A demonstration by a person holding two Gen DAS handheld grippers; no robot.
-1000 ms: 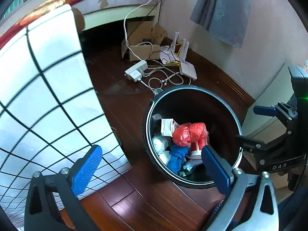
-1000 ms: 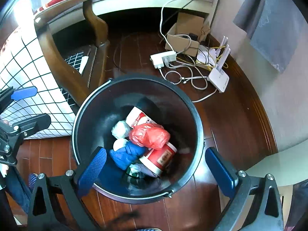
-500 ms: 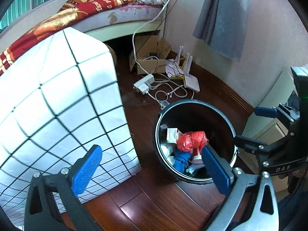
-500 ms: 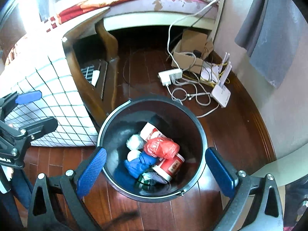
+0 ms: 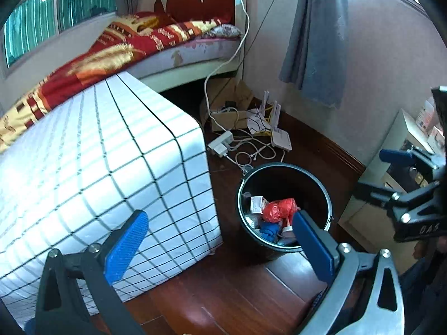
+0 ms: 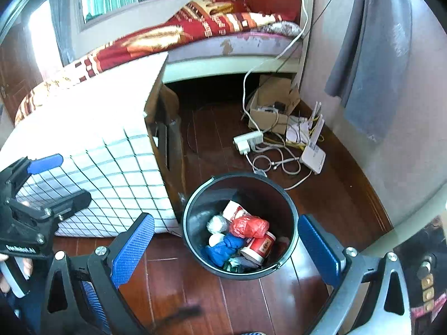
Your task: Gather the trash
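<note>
1. I have both tools hanging above the floor near the black bin (image 6: pixel 239 224), my landmark for everything here. The left gripper (image 5: pixel 220 240) has its blue pads spread wide with nothing between them; the right gripper (image 6: pixel 226 248) is just as wide apart and equally empty.
2. The trash I can see sits inside the bin: a red plastic bag (image 6: pixel 249 225) on top, a blue crumpled wad (image 6: pixel 223 248) below it toward me, a red-and-white cup (image 6: pixel 258 247) lying on its side beside that, and a pale wad (image 6: pixel 217 223) on the bin's left.
3. I see no loose trash on the floor around the bin, so I judge the step in hand is hunting for the next piece. To do that well I would keep both jaws spread and sweep the cameras slowly, so small scraps are not missed.
4. Left of the bin stands a table under a white checked cloth (image 5: pixel 111 167); its hem hangs almost to the floor and hides whatever lies beneath.
5. Beyond the bin lie a tangle of white cables (image 6: pixel 268 162), a power strip (image 6: pixel 248 141), a router (image 6: pixel 314 153) and a cardboard box (image 6: pixel 272 106). These are not trash, I reckon, and the loops could snag a finger.
6. The bed (image 5: pixel 134 47) stands farther behind the bin.
</note>
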